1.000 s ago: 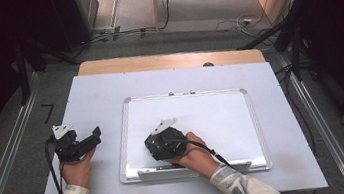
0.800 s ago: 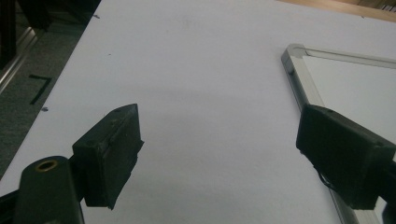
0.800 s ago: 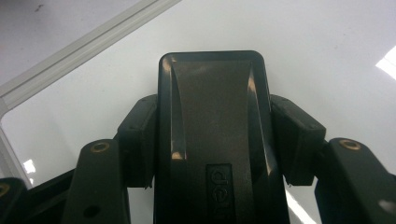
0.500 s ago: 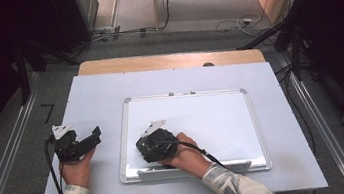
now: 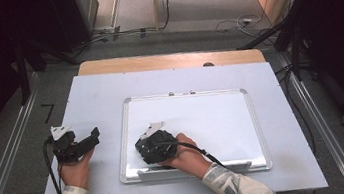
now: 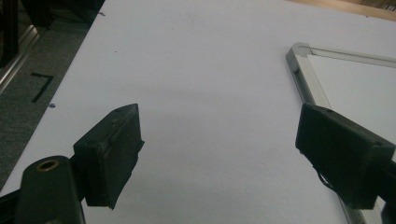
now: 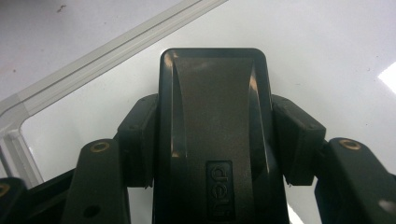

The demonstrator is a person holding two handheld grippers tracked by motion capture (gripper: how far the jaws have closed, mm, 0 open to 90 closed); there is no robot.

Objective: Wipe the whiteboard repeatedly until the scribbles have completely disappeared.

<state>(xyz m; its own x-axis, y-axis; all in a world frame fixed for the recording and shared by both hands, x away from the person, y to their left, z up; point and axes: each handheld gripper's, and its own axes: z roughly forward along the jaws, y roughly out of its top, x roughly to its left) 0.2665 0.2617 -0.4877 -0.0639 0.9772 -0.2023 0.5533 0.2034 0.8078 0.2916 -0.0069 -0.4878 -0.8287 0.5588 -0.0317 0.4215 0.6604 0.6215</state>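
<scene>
Right gripper (image 7: 215, 140) clamps a black eraser (image 7: 214, 126), probably a whiteboard one, over the whiteboard (image 5: 223, 115) at lower centre of the high view. Left gripper (image 6: 219, 154) gapes wide over the table (image 6: 196, 70), lower left.

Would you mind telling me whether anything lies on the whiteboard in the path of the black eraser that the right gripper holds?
Nothing visible does. The right gripper is clamped on the black plastic eraser at the near left corner of the white, silver-framed whiteboard, whose surface ahead looks bare and clean.

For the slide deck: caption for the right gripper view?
Right gripper clamps a black eraser over the whiteboard.
</scene>
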